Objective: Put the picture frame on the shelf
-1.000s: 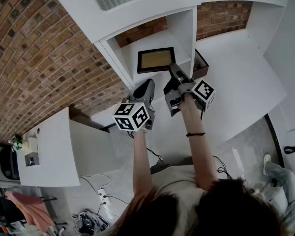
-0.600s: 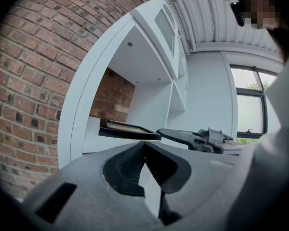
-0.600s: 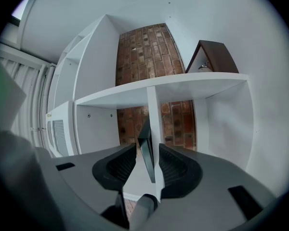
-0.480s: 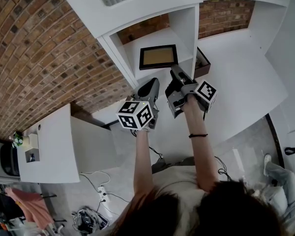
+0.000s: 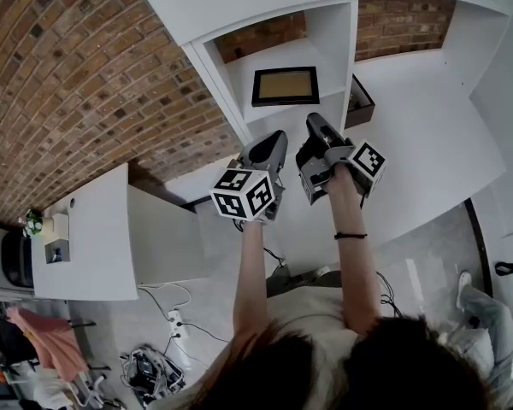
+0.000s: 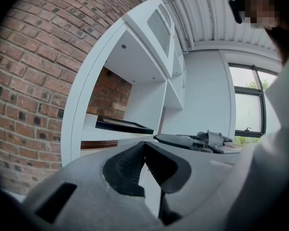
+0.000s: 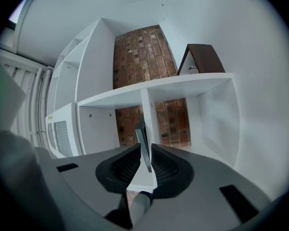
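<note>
The black picture frame [image 5: 285,86] with a tan face rests in an open compartment of the white shelf [image 5: 333,37], free of both grippers. The left gripper view shows the frame [image 6: 123,125] as a dark slab on the shelf board. My right gripper [image 5: 315,122] hangs just short of the frame's near edge. Its jaws have just been closing and still stand apart, and the frame [image 7: 142,141] shows edge-on beyond the gap [image 7: 145,150]. My left gripper [image 5: 276,139] floats beside it, clear of the shelf, with its tips [image 6: 144,146] together and empty.
A dark brown box [image 5: 360,102] sits in the compartment to the right of the frame. A brick wall [image 5: 85,84] runs along the left. A low white table [image 5: 85,237] with small items stands below it, with cables [image 5: 150,370] on the floor.
Both grippers have drawn back from the shelf. The right gripper's tip was at the frame's near edge and now stands apart from it. The frame has stayed in its compartment.
</note>
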`<action>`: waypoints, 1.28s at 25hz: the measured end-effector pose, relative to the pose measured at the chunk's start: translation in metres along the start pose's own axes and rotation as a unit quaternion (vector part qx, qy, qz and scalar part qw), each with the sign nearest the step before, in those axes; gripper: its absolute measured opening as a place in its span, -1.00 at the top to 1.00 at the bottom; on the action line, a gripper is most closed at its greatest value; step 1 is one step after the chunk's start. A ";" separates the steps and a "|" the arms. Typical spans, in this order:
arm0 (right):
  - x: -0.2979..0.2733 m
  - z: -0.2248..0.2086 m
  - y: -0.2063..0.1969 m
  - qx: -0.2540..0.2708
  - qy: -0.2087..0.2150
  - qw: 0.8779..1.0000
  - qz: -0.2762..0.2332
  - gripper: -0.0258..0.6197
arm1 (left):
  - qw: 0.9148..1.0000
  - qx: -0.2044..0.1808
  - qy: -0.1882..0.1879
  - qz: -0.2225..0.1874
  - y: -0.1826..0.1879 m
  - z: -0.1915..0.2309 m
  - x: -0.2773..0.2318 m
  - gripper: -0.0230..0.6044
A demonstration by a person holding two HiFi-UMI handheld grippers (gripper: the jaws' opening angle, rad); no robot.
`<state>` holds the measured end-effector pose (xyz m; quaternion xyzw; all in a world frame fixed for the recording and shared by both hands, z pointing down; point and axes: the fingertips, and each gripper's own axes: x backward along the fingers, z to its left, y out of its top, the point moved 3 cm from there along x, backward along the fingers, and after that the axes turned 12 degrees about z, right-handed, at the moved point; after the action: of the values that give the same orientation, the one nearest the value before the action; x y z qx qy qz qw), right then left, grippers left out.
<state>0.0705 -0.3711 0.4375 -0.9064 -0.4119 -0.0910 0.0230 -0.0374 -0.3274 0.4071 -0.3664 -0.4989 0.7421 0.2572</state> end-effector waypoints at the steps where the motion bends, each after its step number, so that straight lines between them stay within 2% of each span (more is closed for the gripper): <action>1: 0.002 -0.001 -0.001 -0.001 -0.001 1.000 0.000 0.71 | 1.000 0.000 0.001 0.000 -0.001 -0.001 0.002 0.89; 14: 0.026 -0.005 -0.027 -0.009 -0.004 1.000 0.015 0.82 | 1.000 0.005 0.017 -0.008 -0.015 -0.016 0.031 0.89; 25: 0.043 0.002 -0.038 0.028 -0.010 0.998 0.047 0.89 | 1.000 0.006 0.020 -0.016 -0.019 -0.030 0.043 0.89; 32: 0.047 0.006 -0.042 0.024 0.003 0.999 0.048 0.89 | 1.000 0.004 0.020 -0.015 -0.020 -0.035 0.046 0.89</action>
<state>0.0702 -0.3074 0.4393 -0.9240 -0.3702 -0.0824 0.0497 -0.0368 -0.2658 0.4044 -0.3727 -0.4963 0.7325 0.2799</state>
